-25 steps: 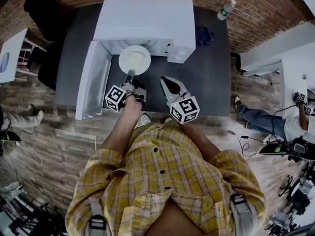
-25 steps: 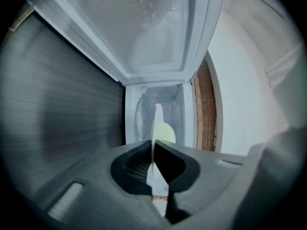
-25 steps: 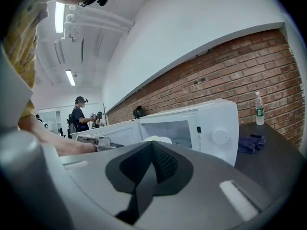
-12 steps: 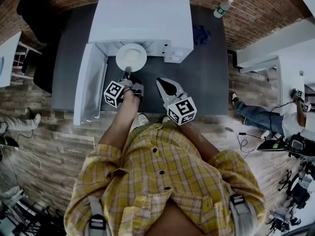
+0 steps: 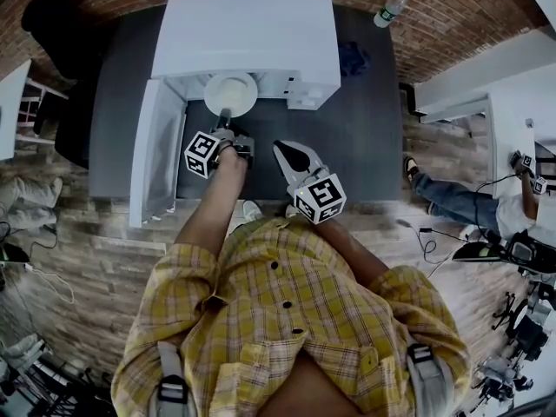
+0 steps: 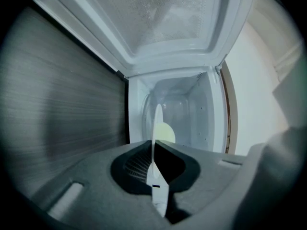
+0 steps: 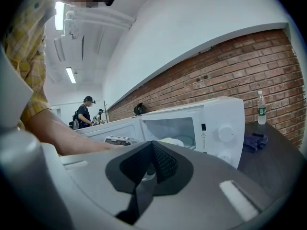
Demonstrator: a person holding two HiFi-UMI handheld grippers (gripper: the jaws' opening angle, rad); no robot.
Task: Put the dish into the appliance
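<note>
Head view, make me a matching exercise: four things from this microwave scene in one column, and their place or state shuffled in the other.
1 plate
2 microwave door
3 water bottle
4 right claw

A swung open
B shut, holding nothing
C upright at the far right corner of the table
D gripped by the left claw

Pairs: 1-D, 2-A, 3-C, 4-B

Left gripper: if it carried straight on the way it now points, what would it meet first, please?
The left gripper, shut on the plate, points into the open microwave. The doorway looks free; the plate's far edge would probably meet the back wall first, though depth is unclear.
</note>
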